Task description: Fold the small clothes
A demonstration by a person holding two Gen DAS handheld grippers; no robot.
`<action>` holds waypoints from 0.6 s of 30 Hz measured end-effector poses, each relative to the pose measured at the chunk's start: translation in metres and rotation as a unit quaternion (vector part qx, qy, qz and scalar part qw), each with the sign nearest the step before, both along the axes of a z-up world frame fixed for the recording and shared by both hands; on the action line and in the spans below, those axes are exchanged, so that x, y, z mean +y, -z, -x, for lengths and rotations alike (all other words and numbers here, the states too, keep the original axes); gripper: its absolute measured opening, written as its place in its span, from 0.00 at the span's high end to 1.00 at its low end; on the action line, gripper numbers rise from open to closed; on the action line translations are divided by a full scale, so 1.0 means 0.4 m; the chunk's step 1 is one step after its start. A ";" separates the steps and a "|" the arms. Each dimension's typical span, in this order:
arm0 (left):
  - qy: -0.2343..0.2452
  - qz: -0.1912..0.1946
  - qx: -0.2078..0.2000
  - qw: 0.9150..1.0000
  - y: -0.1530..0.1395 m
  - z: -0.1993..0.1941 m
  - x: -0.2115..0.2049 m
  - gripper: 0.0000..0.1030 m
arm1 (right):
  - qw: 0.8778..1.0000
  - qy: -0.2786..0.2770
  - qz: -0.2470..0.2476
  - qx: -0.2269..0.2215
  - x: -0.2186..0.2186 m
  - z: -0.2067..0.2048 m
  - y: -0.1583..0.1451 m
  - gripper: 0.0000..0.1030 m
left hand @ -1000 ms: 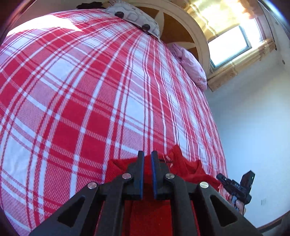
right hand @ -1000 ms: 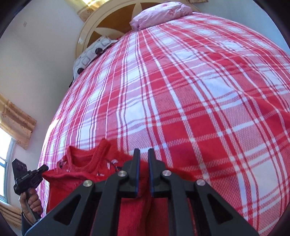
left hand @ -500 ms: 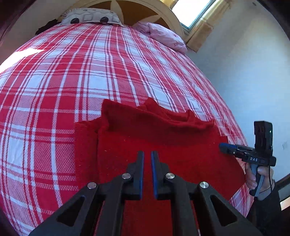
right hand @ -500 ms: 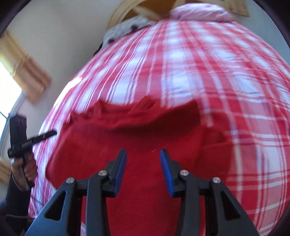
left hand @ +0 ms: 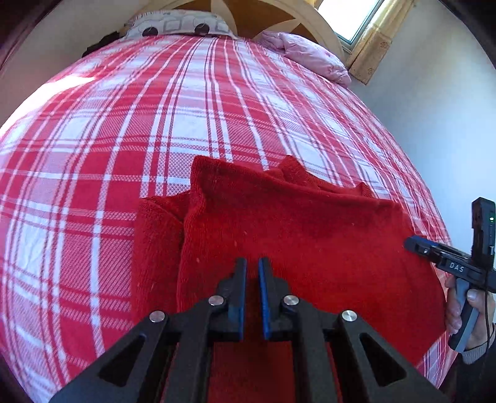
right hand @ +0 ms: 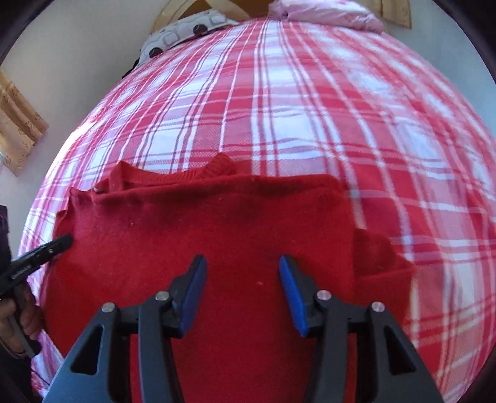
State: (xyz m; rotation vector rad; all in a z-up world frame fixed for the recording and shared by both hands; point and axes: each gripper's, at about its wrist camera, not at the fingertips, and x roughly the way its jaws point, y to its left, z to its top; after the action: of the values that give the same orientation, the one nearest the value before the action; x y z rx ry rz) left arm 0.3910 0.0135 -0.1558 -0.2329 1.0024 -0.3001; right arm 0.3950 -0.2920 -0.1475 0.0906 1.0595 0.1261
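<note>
A red knitted sweater (left hand: 297, 229) lies folded on the plaid bed, its collar at the far edge and a sleeve folded out to one side; it also shows in the right wrist view (right hand: 217, 229). My left gripper (left hand: 252, 269) hovers above the sweater's near part with its blue pads nearly together and nothing between them. My right gripper (right hand: 241, 269) is open wide above the sweater's near middle, empty. Each gripper shows at the other view's edge: the right one (left hand: 415, 243) at the sweater's right edge, the left one (right hand: 66, 240) at its left edge.
The red-and-white plaid bedspread (left hand: 155, 124) covers the whole bed. A grey patterned pillow (left hand: 176, 26) and a pink pillow (left hand: 310, 52) lie at the wooden headboard. A window with curtains (left hand: 369, 40) and a white wall flank the bed's side.
Both grippers let go of the sweater and drew back and up. The right gripper opened wide. The sweater now lies folded flat on the bed.
</note>
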 end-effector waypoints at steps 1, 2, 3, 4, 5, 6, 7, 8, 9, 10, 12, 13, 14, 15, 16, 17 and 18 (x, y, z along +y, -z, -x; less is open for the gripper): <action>0.001 -0.001 -0.010 1.000 -0.015 0.019 -0.005 0.92 | 1.000 -0.002 -0.001 -0.017 0.000 0.033 -0.023 0.48; 0.007 -0.001 -0.029 1.000 -0.036 0.054 -0.004 0.92 | 0.999 -0.009 -0.008 -0.034 0.000 0.064 -0.043 0.48; 0.010 -0.003 -0.045 0.999 -0.052 0.089 -0.006 0.92 | 0.999 -0.017 -0.013 -0.048 0.002 0.093 -0.060 0.47; 0.014 -0.002 -0.058 0.998 -0.062 0.117 -0.009 0.92 | 0.998 -0.028 -0.013 -0.062 0.006 0.136 -0.074 0.47; 0.021 0.002 -0.070 0.997 -0.066 0.146 -0.010 0.92 | 0.997 -0.040 -0.006 -0.071 0.012 0.175 -0.081 0.44; 0.031 0.001 -0.078 0.996 -0.065 0.175 -0.015 0.92 | 0.996 -0.047 0.002 -0.077 0.022 0.190 -0.077 0.43; 0.037 -0.004 -0.080 0.996 -0.060 0.190 -0.021 0.92 | 0.995 -0.057 0.017 -0.084 0.030 0.231 -0.073 0.43; 0.044 -0.020 -0.077 0.996 -0.045 0.211 -0.032 0.92 | 0.994 -0.063 0.027 -0.084 0.036 0.253 -0.065 0.43; 0.048 -0.036 -0.072 0.996 -0.024 0.219 -0.042 0.92 | 0.994 -0.070 0.034 -0.080 0.041 0.275 -0.050 0.43; 0.049 -0.047 -0.066 0.995 -0.011 0.218 -0.048 0.92 | 0.994 -0.071 0.040 -0.076 0.045 0.284 -0.036 0.43; 0.040 -0.057 -0.061 0.996 0.019 0.227 -0.047 0.92 | 0.995 -0.064 0.057 -0.059 0.036 0.301 -0.002 0.43; 0.035 -0.050 -0.070 0.996 0.022 0.242 -0.045 0.92 | 0.995 -0.059 0.063 -0.052 0.028 0.310 0.011 0.43; 0.030 -0.048 -0.079 0.995 0.025 0.249 -0.043 0.92 | 0.995 -0.057 0.063 -0.047 0.022 0.310 0.024 0.43; 0.026 -0.049 -0.081 0.995 0.027 0.256 -0.043 0.92 | 0.995 -0.056 0.061 -0.050 0.017 0.308 0.029 0.43; 0.023 -0.045 -0.082 0.995 0.029 0.259 -0.041 0.92 | 0.996 -0.053 0.058 -0.052 0.012 0.307 0.027 0.43; 0.021 -0.040 -0.082 0.996 0.029 0.267 -0.040 0.92 | 0.996 -0.046 0.049 -0.051 0.007 0.301 0.021 0.43; 0.017 -0.035 -0.082 0.996 0.032 0.274 -0.035 0.92 | 0.997 -0.039 0.040 -0.053 0.002 0.300 0.011 0.43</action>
State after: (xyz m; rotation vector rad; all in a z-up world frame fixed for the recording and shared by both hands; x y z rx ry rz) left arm 0.2813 -0.0007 -0.1684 -0.1245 0.8540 -0.3096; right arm 0.2750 -0.2914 -0.1520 -0.0294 0.9605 0.1564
